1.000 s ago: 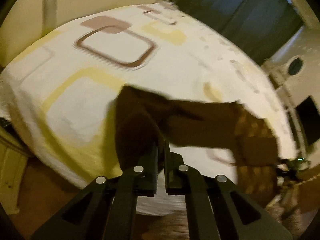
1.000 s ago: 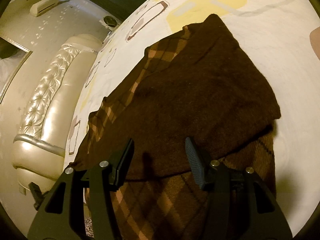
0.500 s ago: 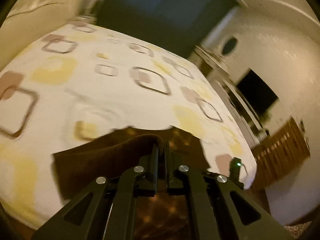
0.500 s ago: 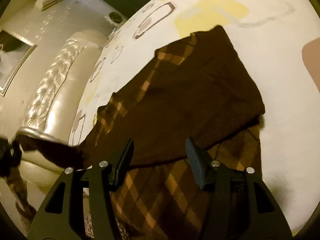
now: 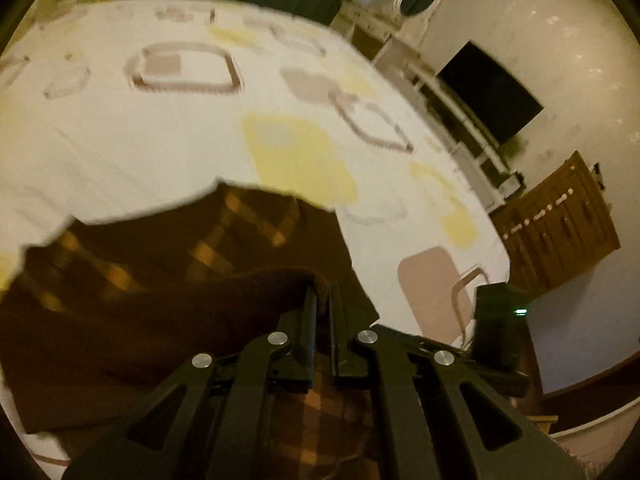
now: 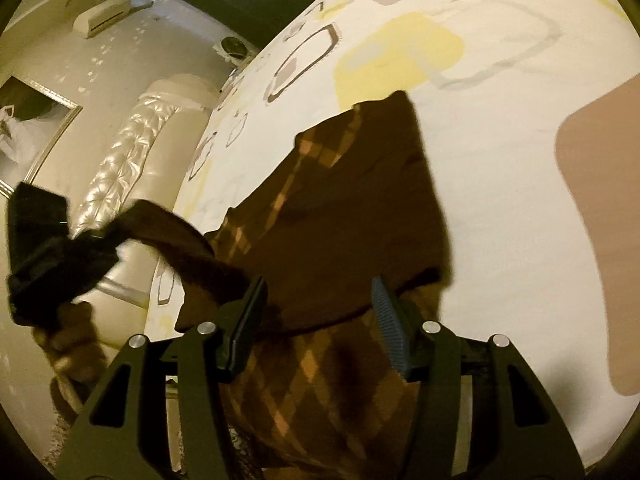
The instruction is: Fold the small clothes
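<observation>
Lying on the bed (image 6: pixel 500 184), a brown argyle garment (image 6: pixel 344 216), partly folded, with a plain dark-brown layer doubled over the orange-checked one; long axis running away from the right gripper (image 6: pixel 320 316), from below those jaws toward a far corner pointing ahead and slightly to their right. Standing apart, the jaws of the right gripper, hovering over the near part of the cloth with the dark fold edge crossing between them and neither pad pressing on it. Pinching a plain dark-brown edge of the same garment, the left gripper (image 5: pixel 322 304), jaws together on the cloth, the pinched flap rising just ahead of them and draping back to their left over the checked layer. Seen from the right wrist camera, the left gripper (image 6: pixel 92 240) sitting far to the left of the right jaws, a stretched strip of cloth running from it across to the main body of the garment. Ahead of the left jaws, white bedding printed with yellow and brown rounded squares, blurred. No readable brand, label or writing on the garment or bedding.
</observation>
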Demonstrator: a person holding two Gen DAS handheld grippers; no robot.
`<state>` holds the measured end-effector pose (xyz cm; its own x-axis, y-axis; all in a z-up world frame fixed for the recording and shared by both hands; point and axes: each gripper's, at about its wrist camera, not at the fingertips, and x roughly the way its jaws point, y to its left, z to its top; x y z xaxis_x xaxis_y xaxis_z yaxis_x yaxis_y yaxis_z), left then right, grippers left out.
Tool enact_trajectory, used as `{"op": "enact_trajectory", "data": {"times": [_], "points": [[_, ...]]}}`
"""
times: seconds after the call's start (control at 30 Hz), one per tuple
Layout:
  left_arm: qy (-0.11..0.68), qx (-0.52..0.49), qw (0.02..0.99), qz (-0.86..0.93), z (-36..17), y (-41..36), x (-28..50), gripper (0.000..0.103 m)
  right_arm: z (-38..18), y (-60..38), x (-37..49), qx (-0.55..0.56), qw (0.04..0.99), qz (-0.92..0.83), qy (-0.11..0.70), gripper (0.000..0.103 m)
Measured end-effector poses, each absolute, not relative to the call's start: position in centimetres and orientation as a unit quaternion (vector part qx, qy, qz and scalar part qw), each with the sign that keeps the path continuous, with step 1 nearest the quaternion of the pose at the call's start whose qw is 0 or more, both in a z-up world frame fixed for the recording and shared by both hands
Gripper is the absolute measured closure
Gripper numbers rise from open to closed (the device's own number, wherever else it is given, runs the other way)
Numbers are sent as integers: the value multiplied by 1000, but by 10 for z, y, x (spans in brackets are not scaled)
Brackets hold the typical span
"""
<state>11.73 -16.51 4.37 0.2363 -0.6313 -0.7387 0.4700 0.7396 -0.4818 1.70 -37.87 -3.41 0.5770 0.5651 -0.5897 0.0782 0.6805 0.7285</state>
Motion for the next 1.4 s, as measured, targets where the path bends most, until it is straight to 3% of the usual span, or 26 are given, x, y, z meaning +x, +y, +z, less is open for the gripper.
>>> {"op": "enact_trajectory", "data": {"times": [0.27, 0.37, 0.43, 0.53, 0.67, 0.93, 1.27, 1.3, 1.37, 1.4], "points": [[536, -45, 775, -333, -5, -207, 123, 97, -44, -389, 16, 382, 802, 144, 436, 49], [521, -24, 791, -319, -2, -207, 120, 68, -43, -391, 16, 384, 801, 145, 436, 49], [493, -25, 809, -319, 11, -195, 111, 44, -42, -391, 16, 384, 802, 148, 432, 49], [450, -37, 835, -315, 31, -167, 100, 29, -36, -393, 19, 385, 806, 152, 423, 49], [418, -88, 859, -282, 46, -95, 80, 24, -32, -389, 28, 390, 803, 163, 421, 49], [426, -120, 881, -169, 19, 24, 48, 23, -51, -362, 67, 414, 771, 172, 453, 49], [433, -181, 874, -129, -1, 89, 27, 23, -74, -337, 83, 433, 751, 139, 478, 51], [432, -185, 873, -129, -2, 91, 26, 23, -75, -336, 84, 436, 751, 136, 476, 54], [435, -193, 870, -129, -5, 91, 25, 23, -75, -333, 86, 437, 752, 129, 476, 72], [437, -200, 867, -129, -8, 94, 24, 23, -77, -331, 88, 437, 750, 126, 480, 88]]}}
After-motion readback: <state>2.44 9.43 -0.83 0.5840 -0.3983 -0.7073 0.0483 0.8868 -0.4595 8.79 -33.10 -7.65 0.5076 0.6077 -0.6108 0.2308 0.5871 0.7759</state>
